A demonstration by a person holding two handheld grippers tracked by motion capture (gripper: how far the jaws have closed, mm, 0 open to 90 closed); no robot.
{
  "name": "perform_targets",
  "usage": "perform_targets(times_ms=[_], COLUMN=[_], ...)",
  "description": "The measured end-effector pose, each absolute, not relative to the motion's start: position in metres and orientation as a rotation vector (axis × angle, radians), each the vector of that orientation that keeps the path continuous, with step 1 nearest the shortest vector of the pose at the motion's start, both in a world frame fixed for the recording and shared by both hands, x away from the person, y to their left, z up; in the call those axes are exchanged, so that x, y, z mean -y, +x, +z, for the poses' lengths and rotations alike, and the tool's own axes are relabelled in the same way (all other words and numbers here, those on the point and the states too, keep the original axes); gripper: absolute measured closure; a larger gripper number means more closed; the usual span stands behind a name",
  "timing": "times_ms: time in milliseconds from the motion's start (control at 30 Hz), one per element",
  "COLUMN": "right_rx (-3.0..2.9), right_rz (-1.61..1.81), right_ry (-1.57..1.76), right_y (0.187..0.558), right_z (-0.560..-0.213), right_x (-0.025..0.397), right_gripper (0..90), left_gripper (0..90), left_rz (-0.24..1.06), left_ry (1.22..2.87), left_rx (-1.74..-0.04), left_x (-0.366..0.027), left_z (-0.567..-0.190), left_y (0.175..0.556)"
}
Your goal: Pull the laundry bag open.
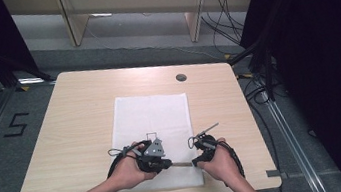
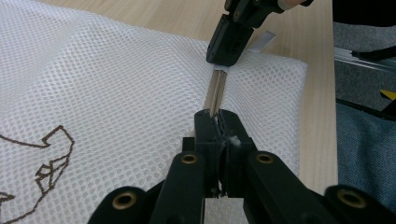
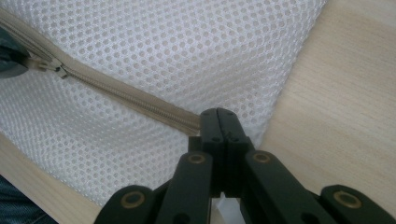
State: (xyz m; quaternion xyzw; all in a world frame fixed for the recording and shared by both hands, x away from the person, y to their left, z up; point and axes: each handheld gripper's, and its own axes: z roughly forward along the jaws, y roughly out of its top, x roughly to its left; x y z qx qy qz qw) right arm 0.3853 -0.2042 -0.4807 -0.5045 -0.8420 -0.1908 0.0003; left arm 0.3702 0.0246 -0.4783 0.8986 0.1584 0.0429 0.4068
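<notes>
A: How many bags are on the table [image 1: 70, 115]?

B: One white mesh bag [image 1: 153, 113], lying flat. It has one beige zipper [image 3: 130, 99] running along its near edge, and one brown line drawing [image 2: 46, 158] printed on the mesh.

A: And the grippers?

B: Two. The left gripper [image 2: 219, 122] is clenched on the zipper: its two black jaws are pressed together with the beige tape caught between them. Straight ahead of it the tape runs to the right gripper [image 2: 223, 58], which grips the other end.

A: So both are clamped?

B: Yes. In the right gripper view, the right gripper's jaws meet tip to tip on the end of the zipper, right at the bag's corner. The wood of the table lies just to the right of those jaws.

A: Can you see a slider?

B: One, far off to the upper left of the right gripper, with a small pull tab [image 3: 60, 71] hanging from it. Whether the left gripper holds the slider itself I cannot tell.

A: Where does the bag sit?

B: Under and beyond both grippers; the two hands [image 1: 128, 171] hold them close together over its near edge, with the short stretch of zipper between them.
</notes>
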Motion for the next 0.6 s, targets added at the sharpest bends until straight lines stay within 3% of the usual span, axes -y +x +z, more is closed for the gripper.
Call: perform_targets(times_ms=[600], right_rx=[2.601], right_rz=[-0.565], right_ry=[-1.637], right_y=[0.3833], right_z=[-0.4789], right_x=[0.2022], right_gripper=[90.0], left_gripper=[87.3], left_rz=[0.1], left_ry=[2.251], left_rx=[-0.416], left_x=[-0.0292], left_z=[-0.4776], left_y=[0.3695])
